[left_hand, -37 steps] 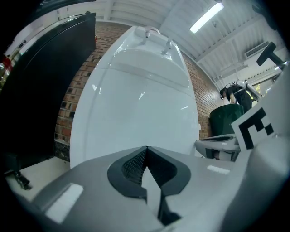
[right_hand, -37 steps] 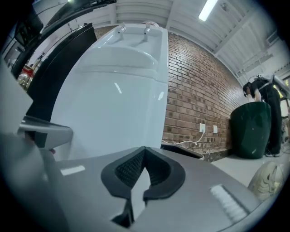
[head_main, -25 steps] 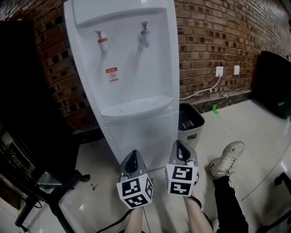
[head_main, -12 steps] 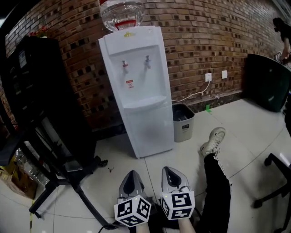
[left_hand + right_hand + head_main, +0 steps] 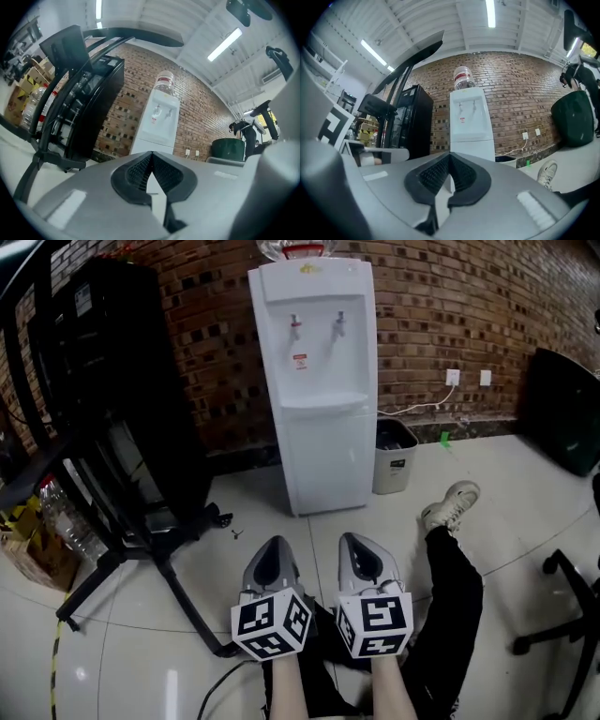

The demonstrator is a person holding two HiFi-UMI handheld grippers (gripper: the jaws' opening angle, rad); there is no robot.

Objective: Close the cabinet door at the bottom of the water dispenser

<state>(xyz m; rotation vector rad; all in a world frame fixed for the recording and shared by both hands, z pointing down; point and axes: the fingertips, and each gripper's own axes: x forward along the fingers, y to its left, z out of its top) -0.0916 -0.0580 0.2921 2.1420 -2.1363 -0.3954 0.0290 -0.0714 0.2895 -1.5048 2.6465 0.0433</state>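
Observation:
The white water dispenser (image 5: 319, 381) stands against the brick wall, and its bottom cabinet door (image 5: 326, 463) lies flush with the body. Both grippers hang side by side over the floor tiles, well short of the dispenser and touching nothing. My left gripper (image 5: 273, 544) is shut and empty, and so is my right gripper (image 5: 360, 540). In the left gripper view the dispenser (image 5: 157, 124) stands far beyond the shut jaws of the left gripper (image 5: 151, 154). The right gripper view shows the dispenser (image 5: 471, 123) past the right gripper (image 5: 450, 155), with a water bottle on top.
A tall black cabinet (image 5: 122, 381) and a black stand with splayed legs (image 5: 141, 549) fill the left. A grey waste bin (image 5: 394, 457) sits right of the dispenser. A person's leg and white shoe (image 5: 452, 505) stretch out at the right, with a chair base (image 5: 562, 615) beyond.
Both grippers and the head have drawn back from the dispenser, which now looks smaller and farther off. More floor shows between the jaws and the cabinet door. The jaws stayed shut.

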